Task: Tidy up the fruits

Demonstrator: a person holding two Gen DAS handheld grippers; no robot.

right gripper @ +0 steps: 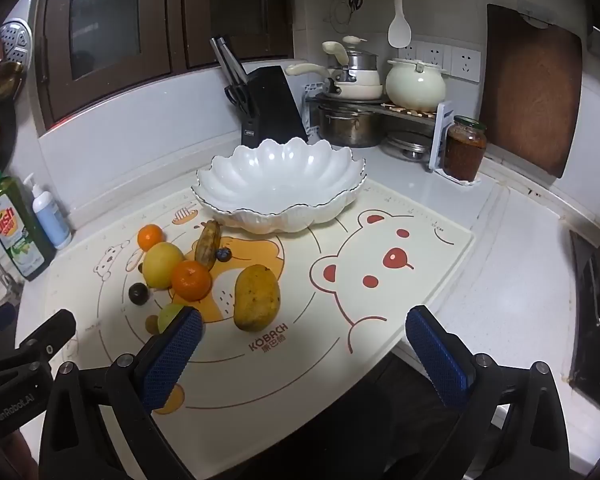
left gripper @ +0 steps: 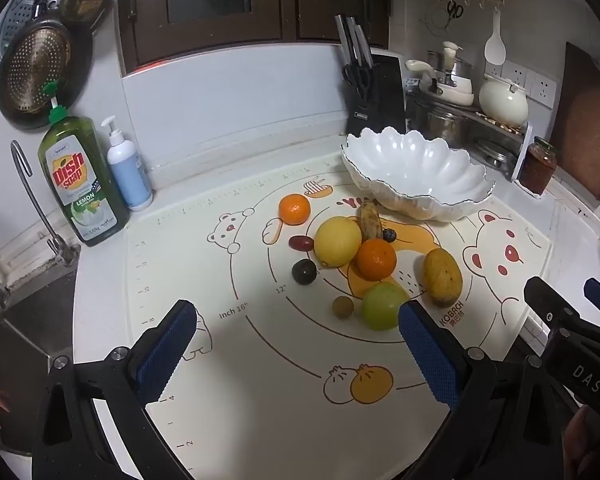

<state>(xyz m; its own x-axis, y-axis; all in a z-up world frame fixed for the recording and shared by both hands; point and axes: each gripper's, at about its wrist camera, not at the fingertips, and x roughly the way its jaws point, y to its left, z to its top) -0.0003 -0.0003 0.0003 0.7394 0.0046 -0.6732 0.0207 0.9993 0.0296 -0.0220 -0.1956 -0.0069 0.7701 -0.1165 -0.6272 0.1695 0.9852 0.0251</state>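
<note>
Several fruits lie loose on a cartoon-bear mat point(left gripper: 260, 380) point(right gripper: 400, 292): a yellow lemon point(left gripper: 337, 241) point(right gripper: 163, 265), two oranges point(left gripper: 376, 259) point(left gripper: 294, 209) point(right gripper: 191, 280), a mango point(left gripper: 442, 277) point(right gripper: 257, 297), a green apple point(left gripper: 384, 305) point(right gripper: 169, 315), a spotted banana point(left gripper: 370, 219) point(right gripper: 208, 243), a dark plum point(left gripper: 304, 271) point(right gripper: 138, 293) and small grapes. An empty white scalloped bowl point(left gripper: 416, 176) point(right gripper: 280, 188) stands behind them. My left gripper point(left gripper: 298, 320) is open, near the apple. My right gripper point(right gripper: 304, 326) is open, right of the mango.
Dish soap point(left gripper: 80, 184) and a pump bottle point(left gripper: 127, 168) stand at the left by the sink point(left gripper: 24, 320). A knife block point(right gripper: 270, 108), pots on a rack point(right gripper: 356, 120) and a jar point(right gripper: 465, 148) line the back. A stove edge point(right gripper: 596, 312) lies at the right.
</note>
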